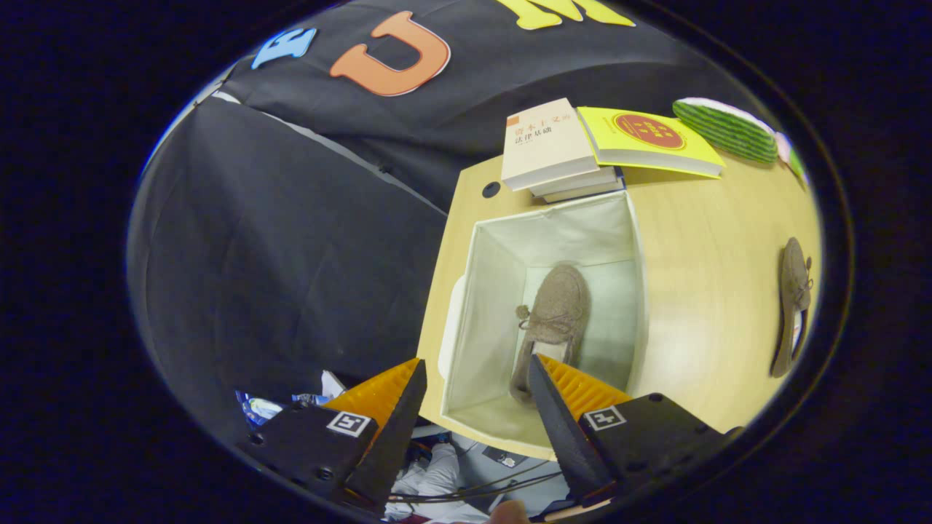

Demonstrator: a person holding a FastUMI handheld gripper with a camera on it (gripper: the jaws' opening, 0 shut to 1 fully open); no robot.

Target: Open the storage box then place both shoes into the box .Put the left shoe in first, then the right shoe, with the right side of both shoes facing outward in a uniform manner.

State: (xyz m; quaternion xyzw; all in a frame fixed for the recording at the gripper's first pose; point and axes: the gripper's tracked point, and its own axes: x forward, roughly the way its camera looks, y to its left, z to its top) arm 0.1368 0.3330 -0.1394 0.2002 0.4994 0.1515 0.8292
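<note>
Hand-held gripper (477,378) open above box (473,291) — one shoe (553,313) inside

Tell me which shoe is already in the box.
The shoe just ahead of the open hand-held gripper; the other shoe lies on the table.

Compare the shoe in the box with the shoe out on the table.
The shoe in the box lies inside the open storage box, beside one finger of the open, empty tool. The shoe on the table lies on bare wood, far beyond the box. Both are brown, with bows.
</note>
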